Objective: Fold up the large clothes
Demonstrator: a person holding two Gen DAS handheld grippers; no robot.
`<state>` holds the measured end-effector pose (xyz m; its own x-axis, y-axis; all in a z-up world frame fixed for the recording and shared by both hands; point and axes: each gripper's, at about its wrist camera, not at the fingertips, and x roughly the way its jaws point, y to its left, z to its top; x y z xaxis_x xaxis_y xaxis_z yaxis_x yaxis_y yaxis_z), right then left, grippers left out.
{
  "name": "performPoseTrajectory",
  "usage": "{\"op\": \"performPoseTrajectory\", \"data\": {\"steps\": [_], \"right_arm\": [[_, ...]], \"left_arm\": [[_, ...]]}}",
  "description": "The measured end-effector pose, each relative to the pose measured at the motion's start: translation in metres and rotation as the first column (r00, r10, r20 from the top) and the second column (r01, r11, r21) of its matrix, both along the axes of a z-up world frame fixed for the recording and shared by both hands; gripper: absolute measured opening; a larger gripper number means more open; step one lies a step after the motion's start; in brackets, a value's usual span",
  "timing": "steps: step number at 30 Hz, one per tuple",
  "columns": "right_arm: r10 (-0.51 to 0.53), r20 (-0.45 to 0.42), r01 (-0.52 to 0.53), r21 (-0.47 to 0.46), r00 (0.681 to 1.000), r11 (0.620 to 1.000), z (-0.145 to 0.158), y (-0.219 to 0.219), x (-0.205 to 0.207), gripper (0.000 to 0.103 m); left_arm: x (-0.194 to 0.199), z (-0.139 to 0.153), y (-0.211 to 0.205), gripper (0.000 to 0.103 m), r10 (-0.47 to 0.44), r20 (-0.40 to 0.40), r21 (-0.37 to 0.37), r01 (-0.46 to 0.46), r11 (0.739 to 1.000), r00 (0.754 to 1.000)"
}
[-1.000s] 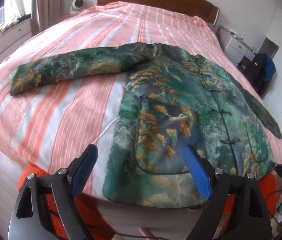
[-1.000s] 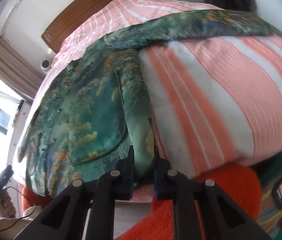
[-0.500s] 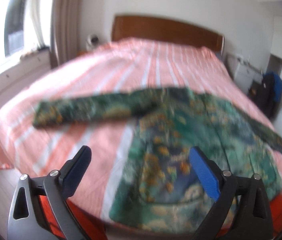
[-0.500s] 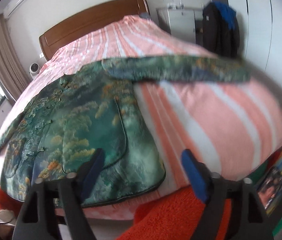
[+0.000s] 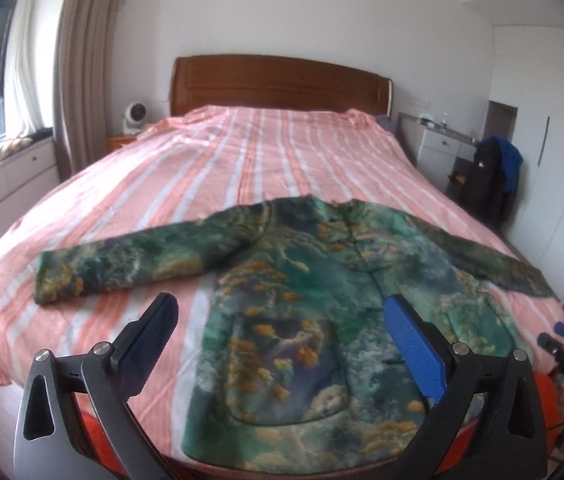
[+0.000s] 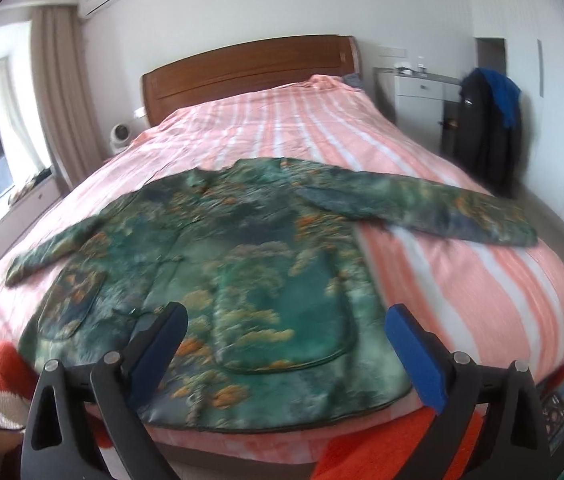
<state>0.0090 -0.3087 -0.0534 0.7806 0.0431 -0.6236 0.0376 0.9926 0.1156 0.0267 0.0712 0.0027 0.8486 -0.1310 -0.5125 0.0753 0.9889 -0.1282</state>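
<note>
Striped bed point(image 5: 289, 152) bears the jacket point(image 5: 321, 300), spread flat beyond each empty hand-held gripper point(image 5: 285, 340), the right's point(image 6: 285, 344) jaws widening.

One green jacket point(image 5: 313, 312) with two sleeves, one striped bed point(image 5: 266, 160), one headboard point(image 5: 278, 84).

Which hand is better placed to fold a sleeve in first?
Left, probably. The left gripper hangs open close to the left cuff; in the right wrist view the right cuff lies farther off.

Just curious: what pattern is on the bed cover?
Pink-orange and white stripes on the bed cover, clearest in the left wrist view.
</note>
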Motion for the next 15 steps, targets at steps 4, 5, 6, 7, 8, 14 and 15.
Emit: {"op": "performPoseTrajectory", "data": {"steps": [4, 5, 6, 7, 8, 14, 15], "right_arm": [[0.077, 0.017, -0.077, -0.017, 0.997, 0.997, -0.001, 0.02, -0.003, 0.098], [0.083, 0.025, -0.082, -0.029, 0.996, 0.996, 0.001, 0.024, -0.003, 0.098], [0.088, 0.035, -0.086, -0.045, 0.996, 0.995, 0.002, 0.026, -0.004, 0.098], [0.096, 0.05, -0.092, -0.069, 0.994, 0.993, 0.004, 0.031, -0.005, 0.098], [0.102, 0.063, -0.096, -0.094, 0.993, 0.991, 0.005, 0.035, -0.006, 0.098], [0.141, 0.11, -0.119, -0.182, 0.984, 0.976, 0.009, 0.051, -0.011, 0.098], [0.147, 0.113, -0.123, -0.19, 0.983, 0.974, 0.008, 0.053, -0.011, 0.098]], "left_arm": [[-0.001, -0.006, -0.008, 0.103, -0.021, -0.015, -0.001, 0.021, 1.0, 1.0], [-0.001, -0.006, -0.009, 0.103, -0.023, -0.016, 0.001, 0.023, 1.0, 1.0], [-0.001, -0.007, -0.011, 0.103, -0.027, -0.017, 0.003, 0.027, 1.0, 0.999], [-0.001, -0.007, -0.012, 0.103, -0.029, -0.017, 0.003, 0.029, 1.0, 0.999], [-0.002, -0.007, -0.013, 0.103, -0.032, -0.016, 0.003, 0.032, 0.999, 0.999], [-0.003, -0.01, -0.011, 0.103, -0.046, -0.025, -0.033, 0.045, 0.998, 0.999], [-0.003, -0.011, -0.011, 0.103, -0.044, -0.027, -0.037, 0.043, 0.998, 0.999]]}}
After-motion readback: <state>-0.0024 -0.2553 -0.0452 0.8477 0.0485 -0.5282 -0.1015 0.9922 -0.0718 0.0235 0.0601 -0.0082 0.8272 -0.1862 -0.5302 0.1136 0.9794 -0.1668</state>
